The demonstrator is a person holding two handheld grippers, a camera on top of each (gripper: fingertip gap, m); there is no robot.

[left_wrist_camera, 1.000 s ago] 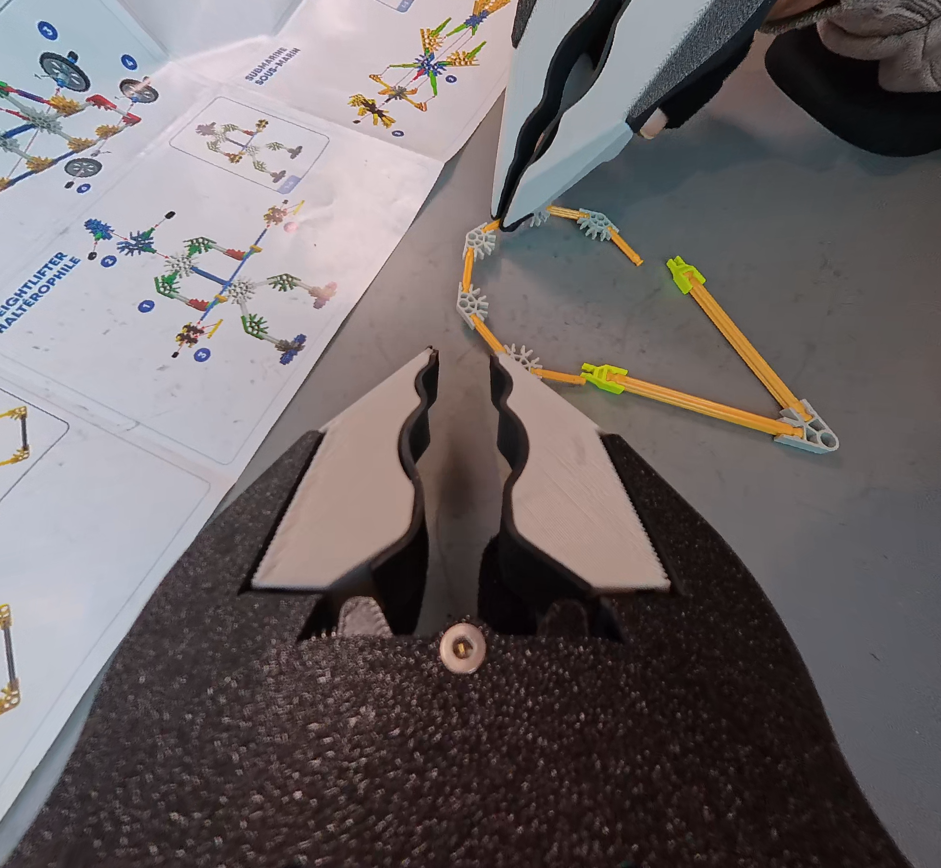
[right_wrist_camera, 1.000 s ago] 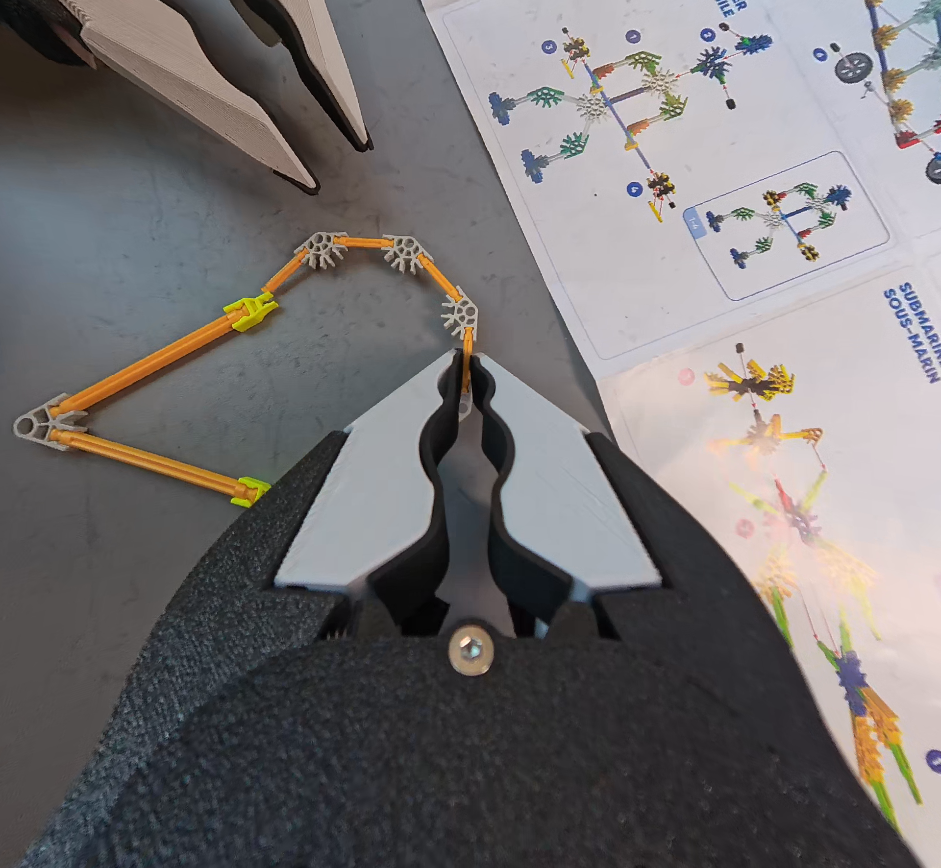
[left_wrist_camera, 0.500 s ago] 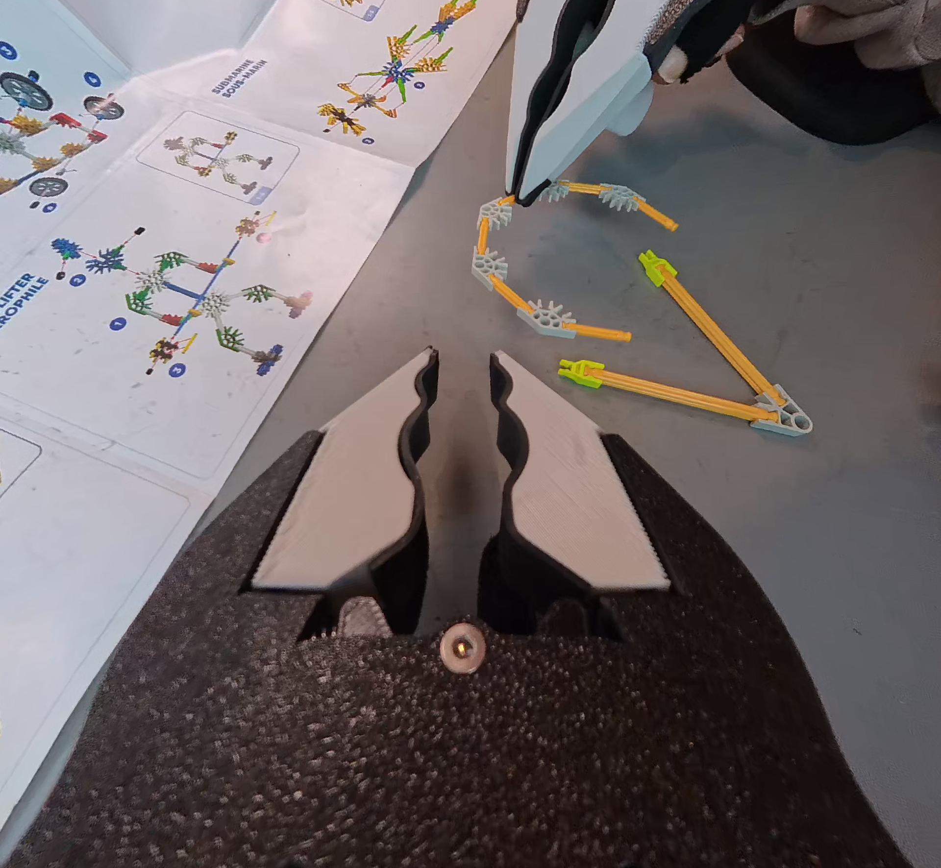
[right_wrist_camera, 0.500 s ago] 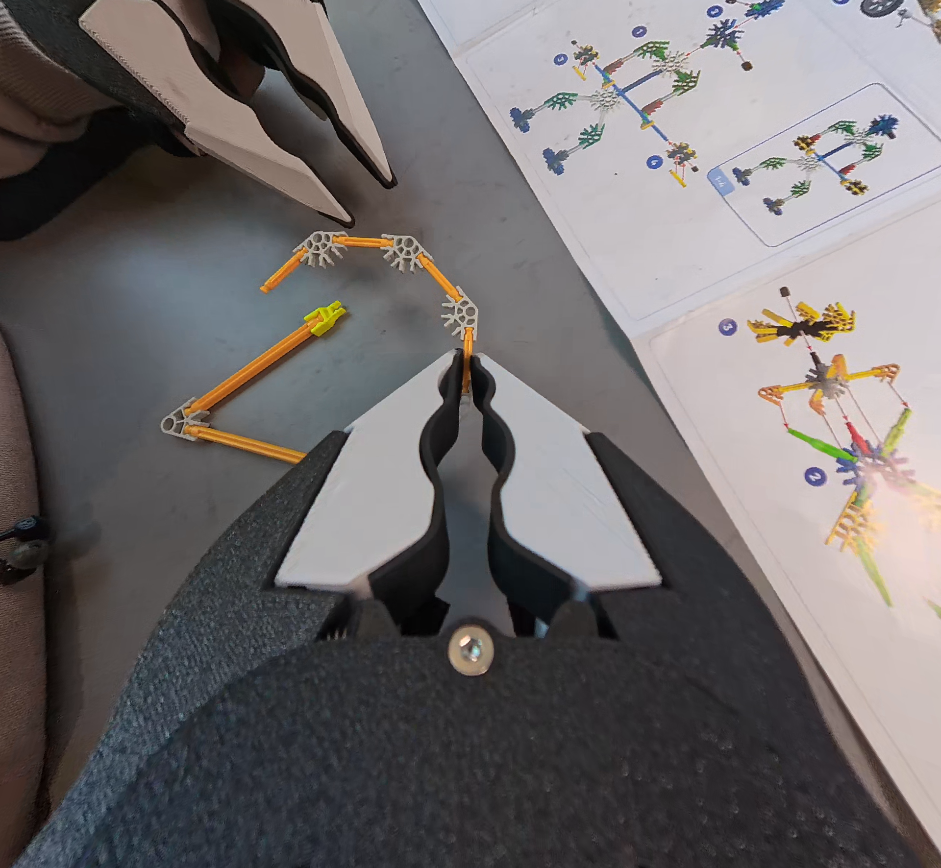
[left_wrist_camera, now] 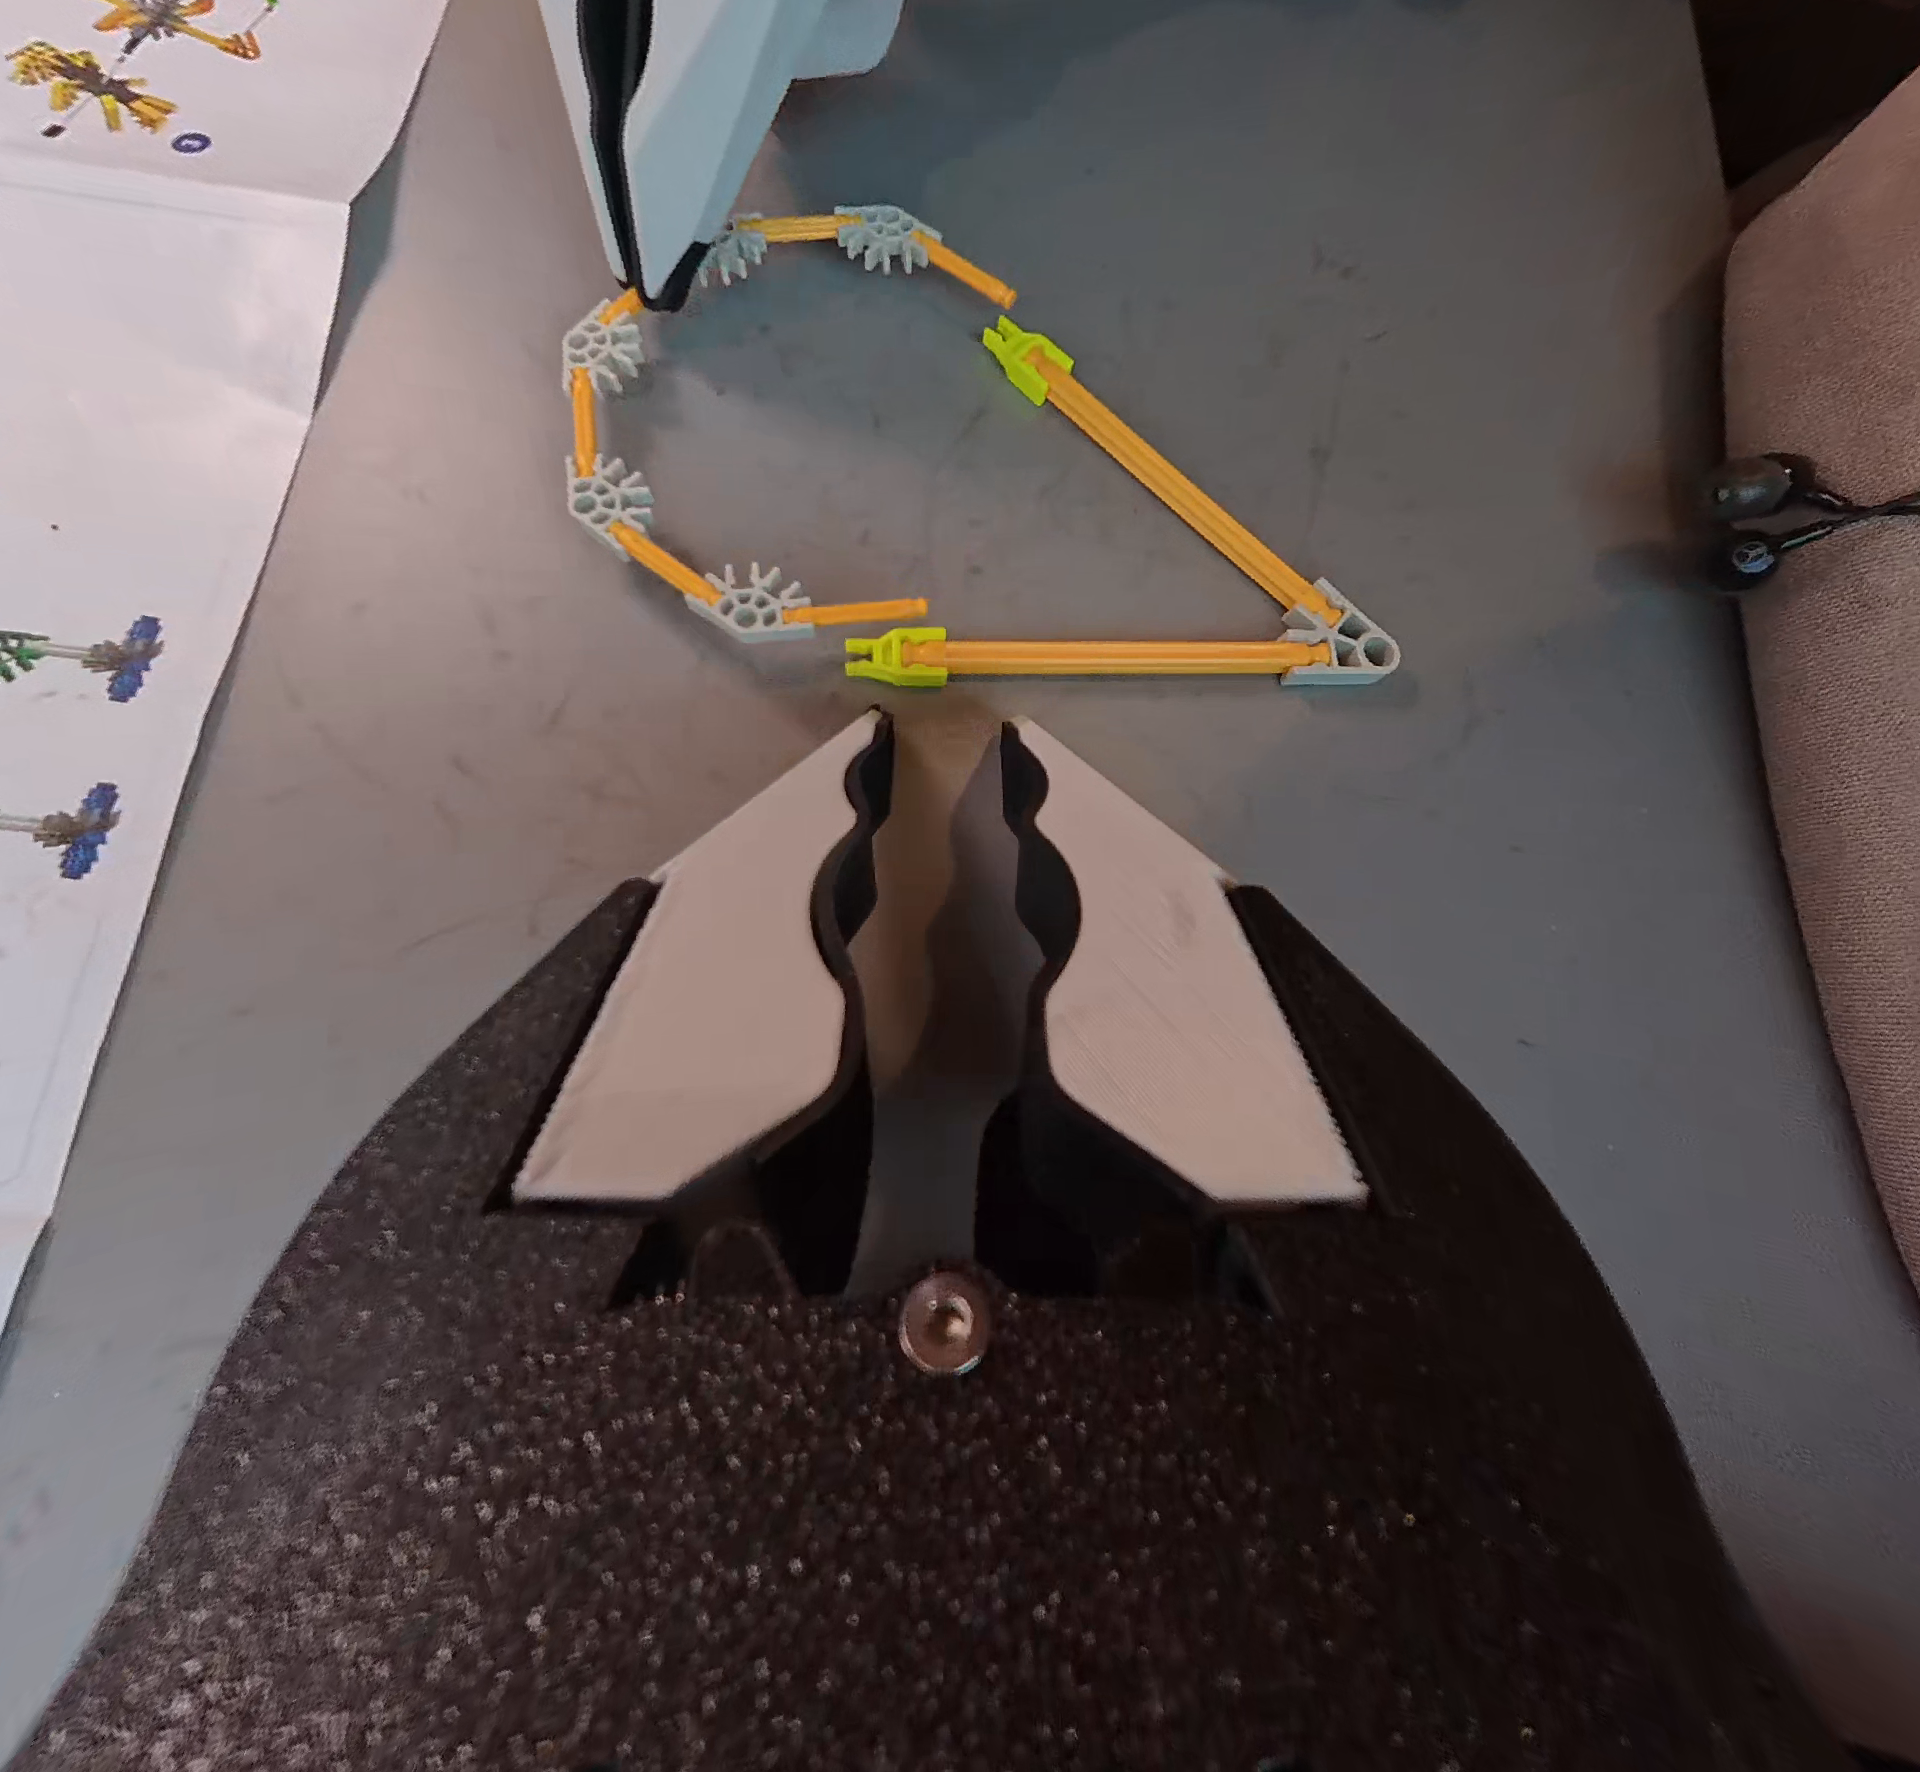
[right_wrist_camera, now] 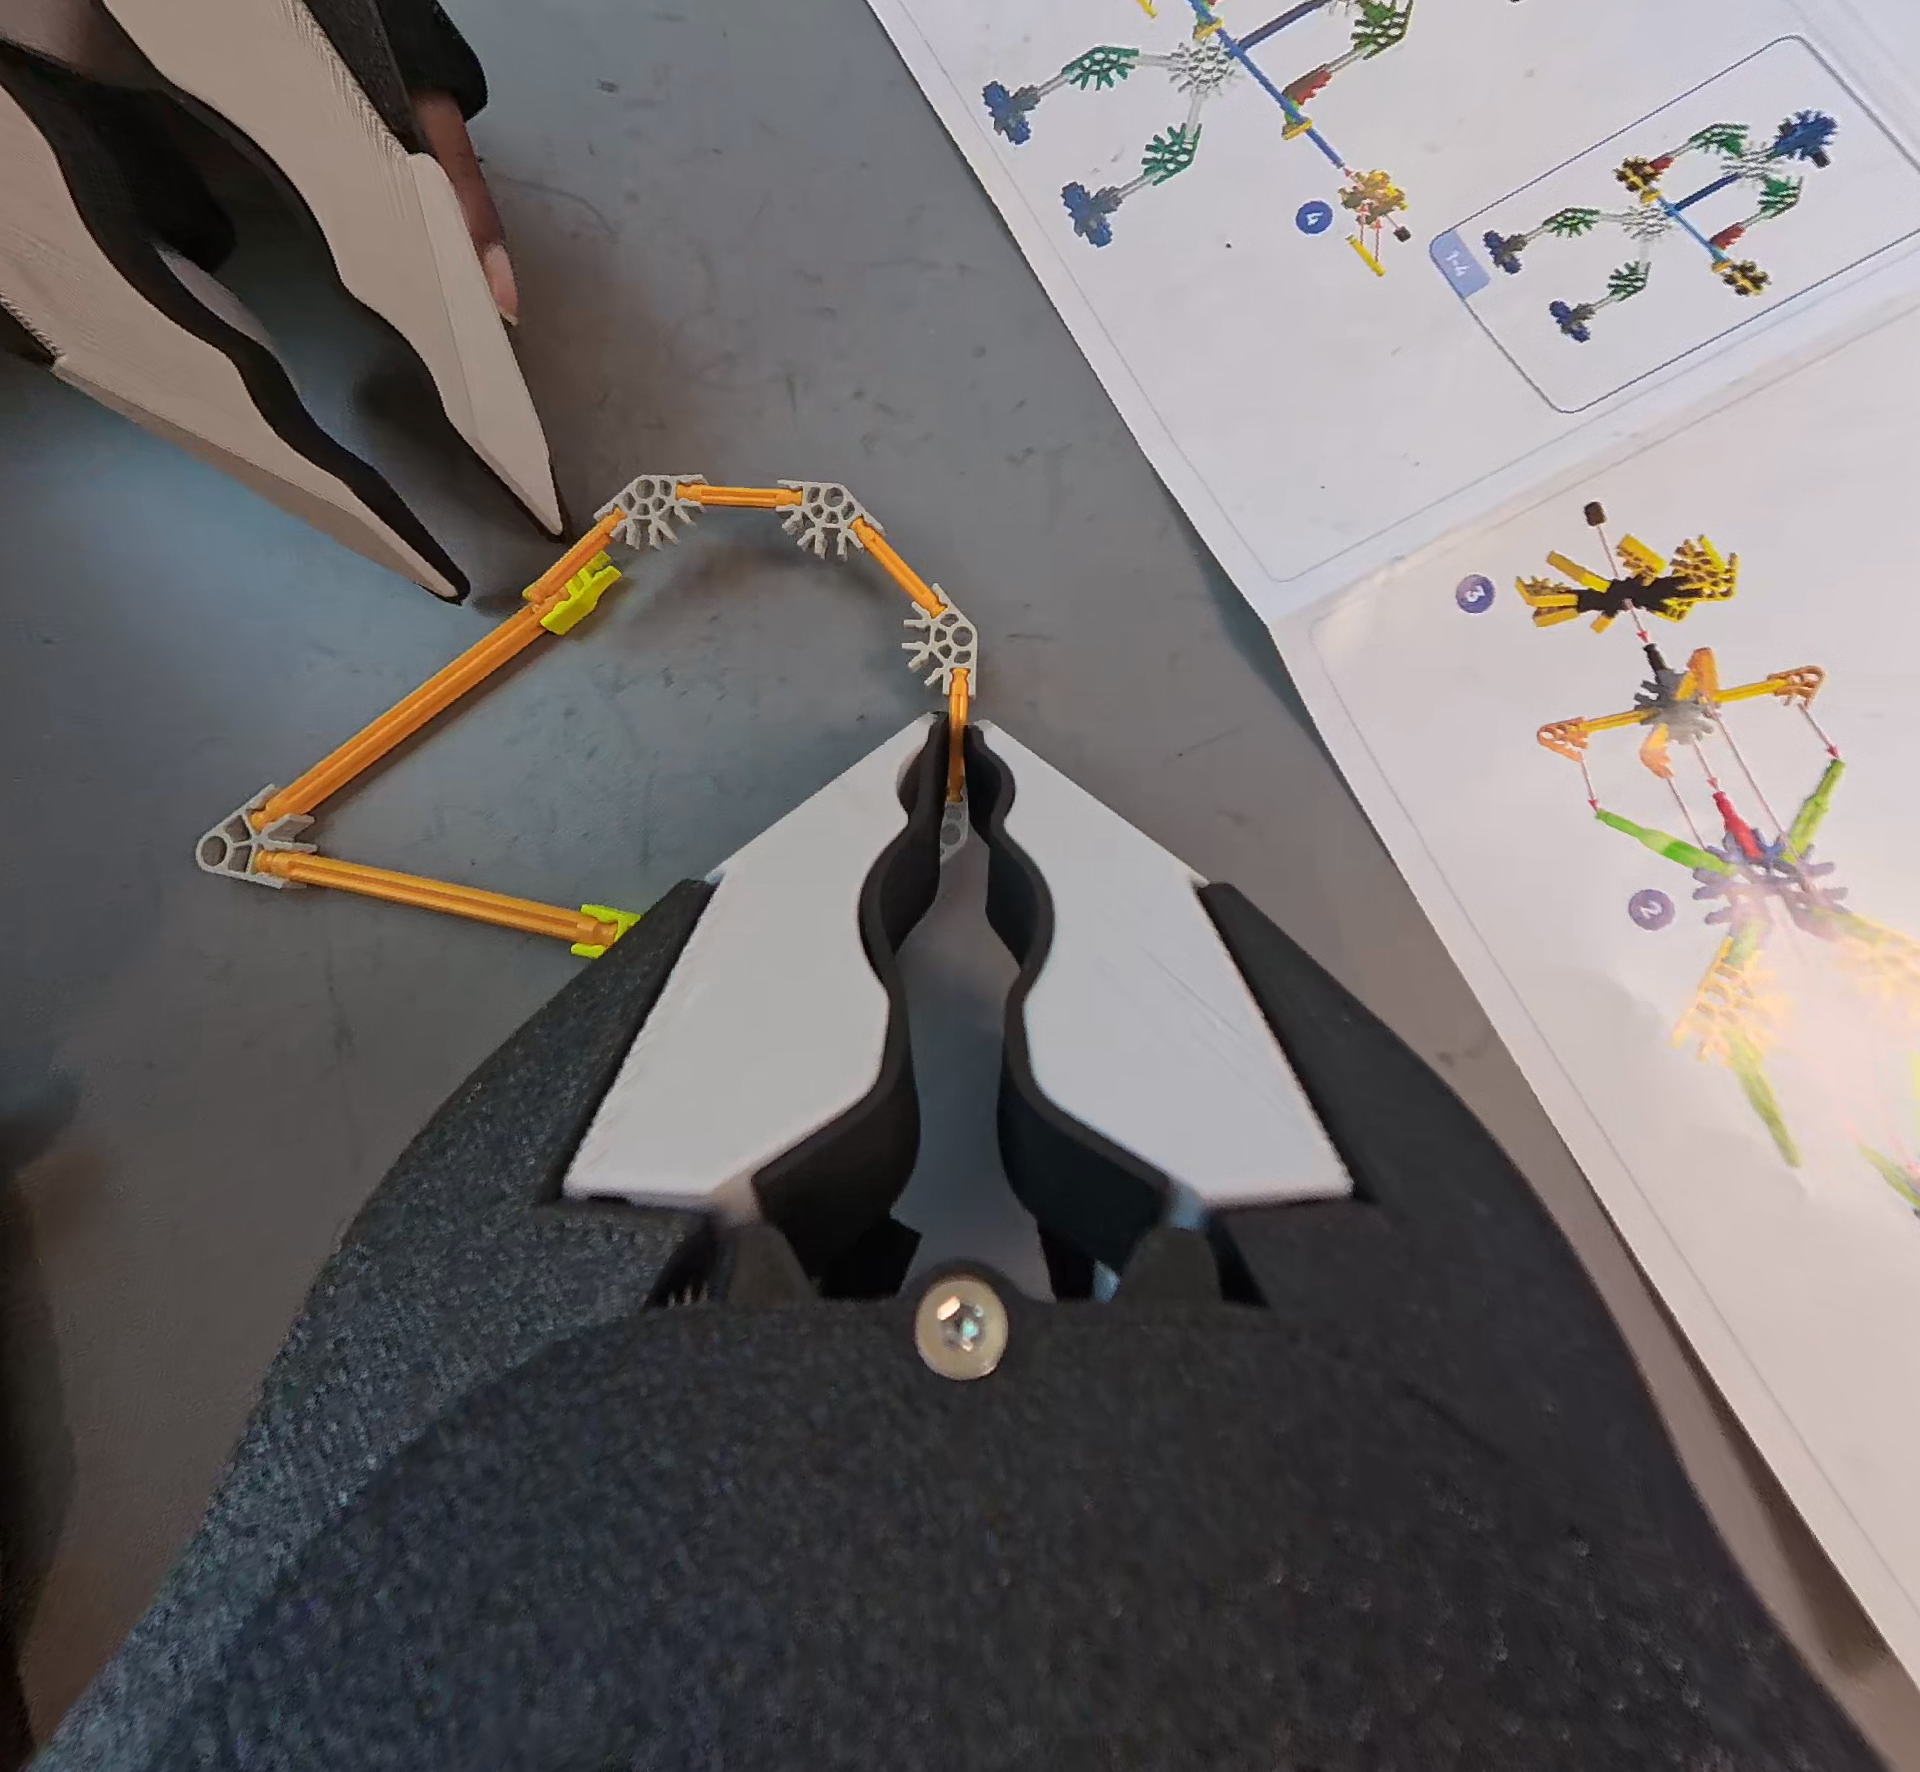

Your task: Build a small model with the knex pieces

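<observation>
On the grey table (left_wrist_camera: 1351,164), beside the instruction sheet (right_wrist_camera: 1351,372), lies a chain of orange rods and grey connectors (left_wrist_camera: 603,496), w/ a rod V (left_wrist_camera: 1174,517) lying apart from it. Right gripper (right_wrist_camera: 954,735) is clenched on one chain rod. Left gripper (left_wrist_camera: 940,720) is released, holds nothing, tips just beside a green clip (left_wrist_camera: 899,657).

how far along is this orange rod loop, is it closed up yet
Done: the curved chain of grey connectors is joined, as is the V piece of two long rods. In hand: the right gripper is shut on the curved chain; the left gripper is open beside the near lime clip. Left: neither that clip nor the far lime clip meets a chain end.
</observation>
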